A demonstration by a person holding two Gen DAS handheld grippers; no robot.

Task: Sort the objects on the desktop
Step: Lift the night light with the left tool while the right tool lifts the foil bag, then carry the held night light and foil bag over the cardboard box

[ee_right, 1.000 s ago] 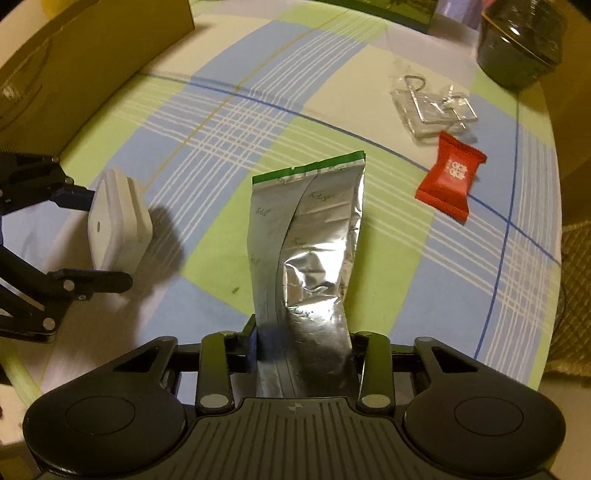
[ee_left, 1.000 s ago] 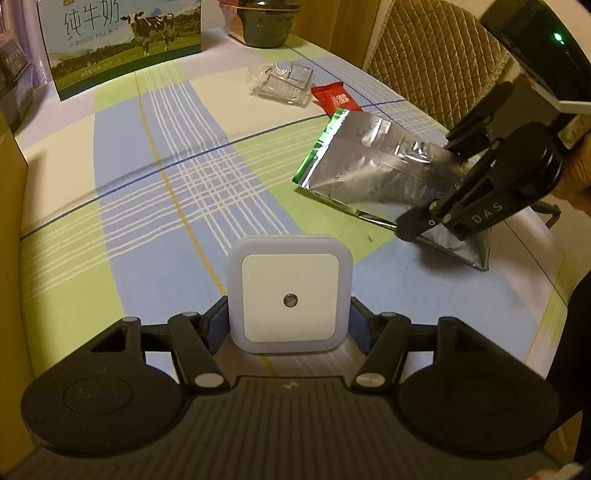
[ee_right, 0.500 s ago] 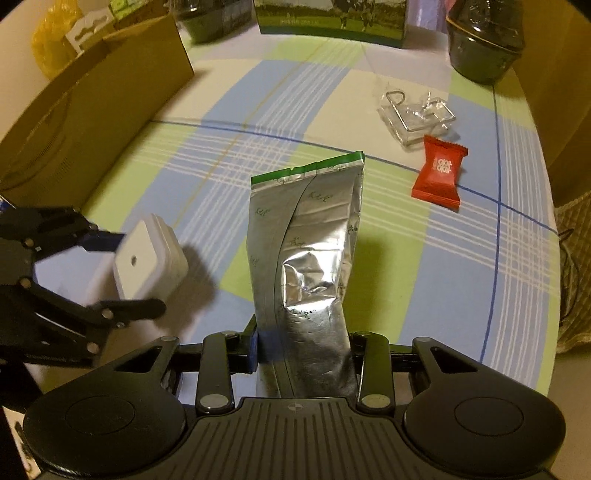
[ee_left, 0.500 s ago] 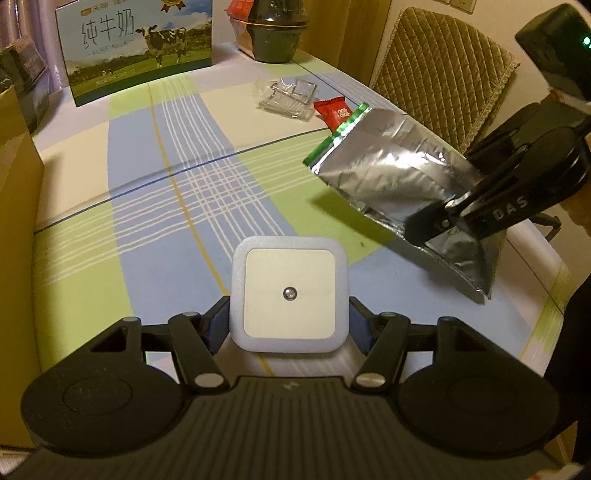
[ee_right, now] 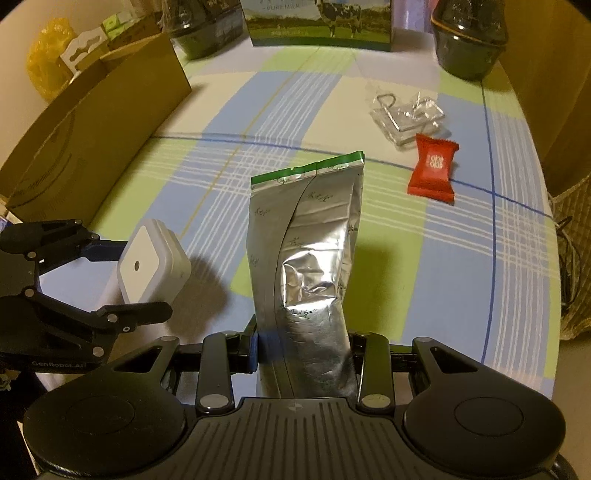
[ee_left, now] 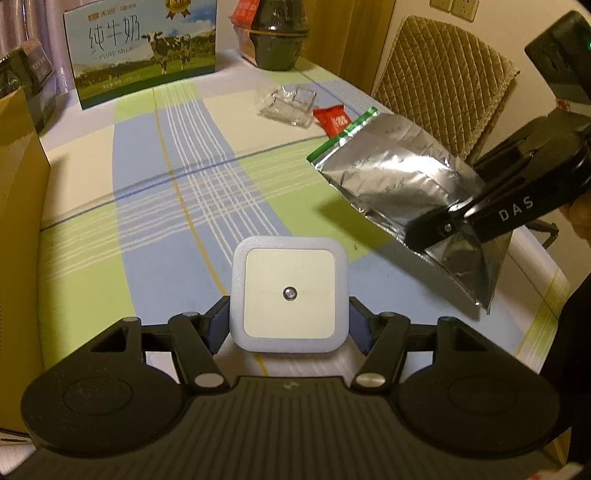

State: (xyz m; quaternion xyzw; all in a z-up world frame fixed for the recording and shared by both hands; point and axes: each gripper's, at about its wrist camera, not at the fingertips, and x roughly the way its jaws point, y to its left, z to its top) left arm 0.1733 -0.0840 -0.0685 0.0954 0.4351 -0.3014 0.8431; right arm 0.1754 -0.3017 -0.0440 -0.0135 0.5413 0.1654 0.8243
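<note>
My left gripper (ee_left: pixel 289 325) is shut on a white square night light (ee_left: pixel 289 293) and holds it above the checked tablecloth; both show in the right wrist view, the gripper (ee_right: pixel 122 280) and the light (ee_right: pixel 151 266). My right gripper (ee_right: pixel 303 354) is shut on a silver foil pouch with a green top edge (ee_right: pixel 306 240), lifted off the table; it also shows in the left wrist view (ee_left: pixel 399 173), clamped by the right gripper (ee_left: pixel 443 229). A red snack packet (ee_right: pixel 433 168) and a clear plastic tray (ee_right: pixel 406 114) lie on the cloth at the far right.
A cardboard box (ee_right: pixel 92 136) stands along the left side. A milk carton box (ee_left: pixel 140 48) and a dark jar (ee_left: pixel 280 33) stand at the back. A padded chair (ee_left: pixel 447 85) is beyond the table's right edge.
Both grippers have risen with their loads. The foil pouch has come off the table and now hangs in the air. The night light is held higher too.
</note>
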